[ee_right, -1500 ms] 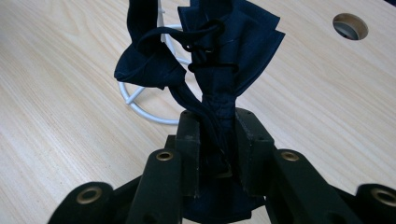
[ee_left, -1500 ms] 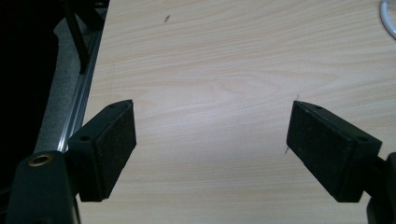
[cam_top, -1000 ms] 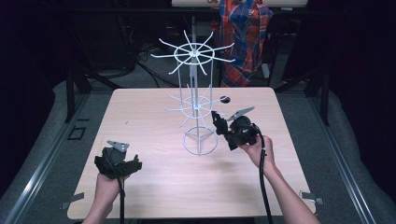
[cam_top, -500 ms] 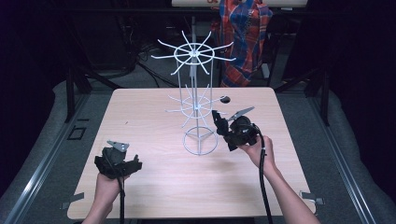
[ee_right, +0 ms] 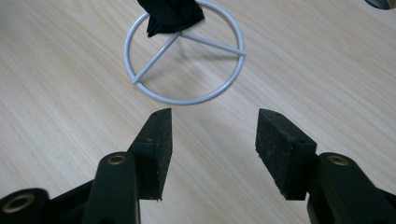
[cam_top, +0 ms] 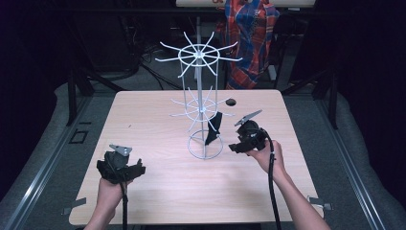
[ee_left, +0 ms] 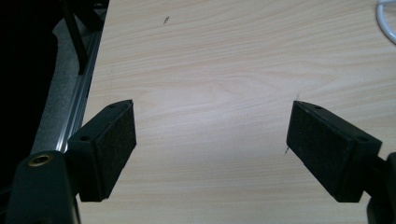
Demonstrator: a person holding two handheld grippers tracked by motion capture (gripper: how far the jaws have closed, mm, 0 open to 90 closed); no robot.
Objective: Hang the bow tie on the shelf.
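Bare forearms, black tongs (cam_top: 231, 146) with flat pads, grey three-cornered top plates, trailing black cables

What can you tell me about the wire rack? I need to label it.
The wire rack is a pale grey metal stand, upright near the table's middle. A round ring base with spokes rests on the wood; a central pole carries two tiers of radiating hook arms, the upper wider. A black cloth hangs from the lower tier down to the base. Neither gripper touches it.
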